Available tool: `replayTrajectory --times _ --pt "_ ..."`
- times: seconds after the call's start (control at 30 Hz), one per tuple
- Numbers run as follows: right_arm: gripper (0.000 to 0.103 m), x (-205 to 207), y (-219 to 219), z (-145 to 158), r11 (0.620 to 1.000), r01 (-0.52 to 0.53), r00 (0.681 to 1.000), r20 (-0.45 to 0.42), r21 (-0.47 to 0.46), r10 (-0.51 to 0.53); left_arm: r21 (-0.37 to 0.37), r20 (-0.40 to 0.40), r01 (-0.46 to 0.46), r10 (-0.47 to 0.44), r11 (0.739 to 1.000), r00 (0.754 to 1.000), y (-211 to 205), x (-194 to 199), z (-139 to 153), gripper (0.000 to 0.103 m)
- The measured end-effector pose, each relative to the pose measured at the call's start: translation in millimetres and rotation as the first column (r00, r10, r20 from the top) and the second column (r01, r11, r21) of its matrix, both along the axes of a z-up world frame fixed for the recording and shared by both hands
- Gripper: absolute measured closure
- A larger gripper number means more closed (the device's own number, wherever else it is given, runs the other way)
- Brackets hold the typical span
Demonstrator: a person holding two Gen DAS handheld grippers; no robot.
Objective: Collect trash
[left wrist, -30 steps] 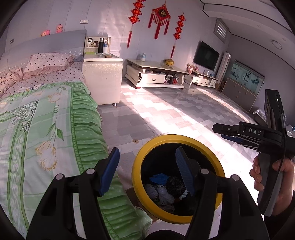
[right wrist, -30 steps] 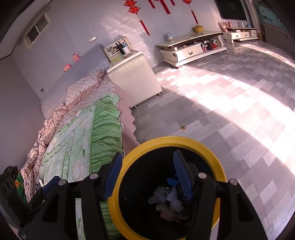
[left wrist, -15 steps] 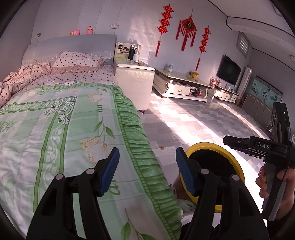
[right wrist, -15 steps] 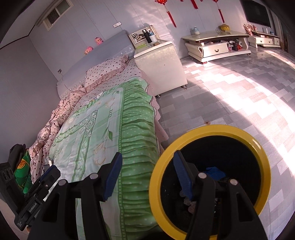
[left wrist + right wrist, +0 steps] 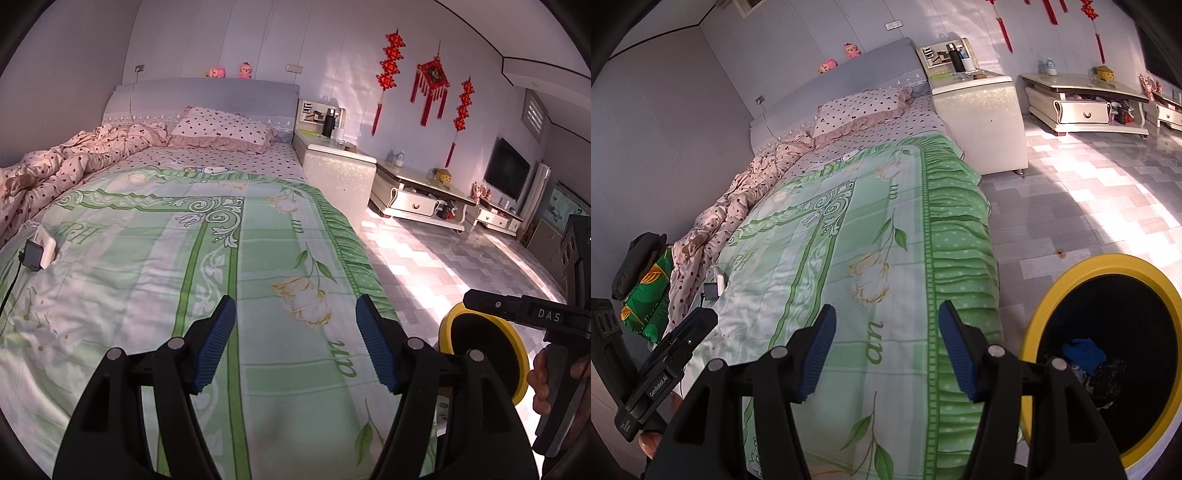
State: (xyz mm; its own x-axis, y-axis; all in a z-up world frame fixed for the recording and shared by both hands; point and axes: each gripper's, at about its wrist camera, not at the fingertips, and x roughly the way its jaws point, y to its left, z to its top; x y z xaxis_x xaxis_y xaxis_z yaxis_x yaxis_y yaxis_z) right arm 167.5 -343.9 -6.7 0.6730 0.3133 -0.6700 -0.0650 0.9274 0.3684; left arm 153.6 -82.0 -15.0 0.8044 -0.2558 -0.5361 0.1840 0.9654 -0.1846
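Sunlit floor tiles and a wide bed filled both views. Between the blue pads of the left gripper (image 5: 293, 343) lay only bedspread: its jaws had just been opening further and held nothing. The right gripper (image 5: 884, 356) stood parted too, equally empty, above the green bedspread (image 5: 229, 258).

Beside the bed's frilled edge sat the yellow-rimmed bin (image 5: 1108, 354), with a blue scrap (image 5: 1084, 350) and crumpled bits already inside. No loose trash showed plainly on the cover; a small white item with a dark block (image 5: 38, 247) lay near the rumpled dotted quilt, possibly a charger rather than rubbish.

To search well, both grippers should sweep slowly over the bed, jaws apart, checking folds before closing on anything.

Only the right wrist view showed the bin's contents and a green-patterned bag (image 5: 648, 291); only the left wrist view showed the television (image 5: 511, 177).
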Motion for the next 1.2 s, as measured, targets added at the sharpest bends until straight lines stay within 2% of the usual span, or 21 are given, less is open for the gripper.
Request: replayTrajectory --times 0.17,0.27,0.47,0.57,0.8,0.9,1.07,1.2 --pt "0.045 5.4 33.1 -13.2 0.999 -0.039 0.999 -0.021 -0.017 0.039 -0.008 -0.008 -0.068 0.068 0.998 0.998 37.8 -4.9 -7.0 0.026" --pt "0.039 7.6 46.7 -20.9 0.998 -0.046 0.999 -0.028 -0.032 0.045 -0.002 -0.015 -0.106 0.106 0.994 0.994 56.4 -6.8 -13.3 0.021" --pt "0.021 10.8 69.7 -34.8 0.997 -0.050 0.998 -0.031 -0.066 0.048 0.019 -0.031 -0.163 0.164 0.986 0.986 84.9 -10.7 -34.4 0.013" --pt "0.008 7.2 79.2 -38.4 0.994 -0.041 0.999 -0.002 -0.104 0.041 0.021 -0.031 -0.170 0.171 0.985 0.985 93.7 -14.6 -44.0 0.011" --pt "0.008 0.1 93.0 -51.5 0.985 -0.029 0.999 0.037 -0.169 0.036 0.110 0.022 -0.179 0.177 0.978 0.984 91.3 -28.5 -58.6 0.008" --pt "0.008 -5.3 92.8 -53.9 0.981 0.014 0.998 0.059 -0.196 -0.002 0.091 0.021 -0.178 0.177 0.980 0.984 93.7 -33.9 -59.3 0.008" --pt "0.008 -22.4 89.8 -43.6 0.966 0.108 0.986 0.148 -0.235 -0.074 0.071 0.054 -0.192 0.189 0.979 0.981 95.7 -48.9 -49.1 0.008" --pt "0.008 -40.4 92.1 -30.3 0.950 0.153 0.969 0.229 -0.272 -0.091 0.056 0.086 -0.197 0.192 0.979 0.978 92.3 -63.1 -35.9 0.008"
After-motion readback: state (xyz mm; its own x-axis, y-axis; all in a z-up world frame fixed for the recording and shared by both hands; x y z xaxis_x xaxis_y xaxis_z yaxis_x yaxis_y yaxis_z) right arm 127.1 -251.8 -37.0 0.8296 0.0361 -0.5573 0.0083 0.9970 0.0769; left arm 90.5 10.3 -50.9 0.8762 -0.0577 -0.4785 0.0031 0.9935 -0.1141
